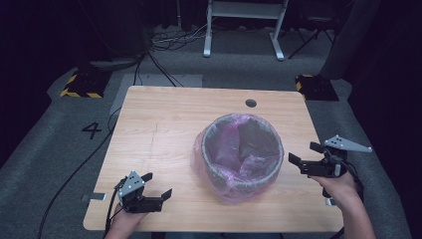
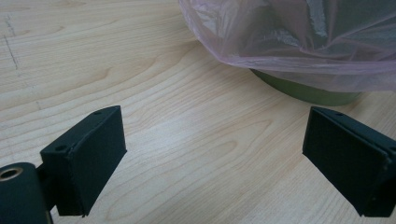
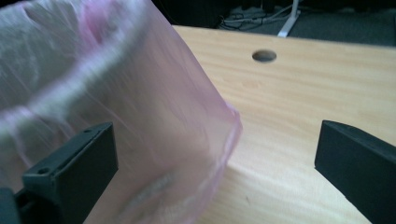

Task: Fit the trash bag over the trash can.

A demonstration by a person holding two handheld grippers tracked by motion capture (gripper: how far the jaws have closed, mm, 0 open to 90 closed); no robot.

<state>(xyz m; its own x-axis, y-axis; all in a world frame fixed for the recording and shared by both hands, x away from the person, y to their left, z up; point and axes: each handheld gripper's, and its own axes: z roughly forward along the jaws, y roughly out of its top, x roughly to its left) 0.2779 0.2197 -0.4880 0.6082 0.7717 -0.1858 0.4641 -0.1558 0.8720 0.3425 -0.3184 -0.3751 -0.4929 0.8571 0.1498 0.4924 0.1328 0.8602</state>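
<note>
A round bin [image 1: 242,172] lined with a translucent pink bag [image 1: 234,144] stands on the wooden table [image 1: 164,124], right of centre. My left gripper [image 1: 158,184] rests low near the table's front left, open, nothing between its jaws; its own view shows the bag's hem [image 2: 299,60] and the bin's green base [image 2: 308,93] ahead. My right gripper [image 1: 305,154] hovers just right of the bin's rim, open and holding nothing. In the right gripper view the bag's side [image 3: 154,112] bulges close in front of the left jaw.
A round cable hole [image 1: 251,103] sits near the table's far edge, also seen as a hole [image 3: 264,56] in the right gripper view. A cable [image 1: 74,172] runs over the grey floor at left. White desk legs [image 1: 207,35] stand beyond the table.
</note>
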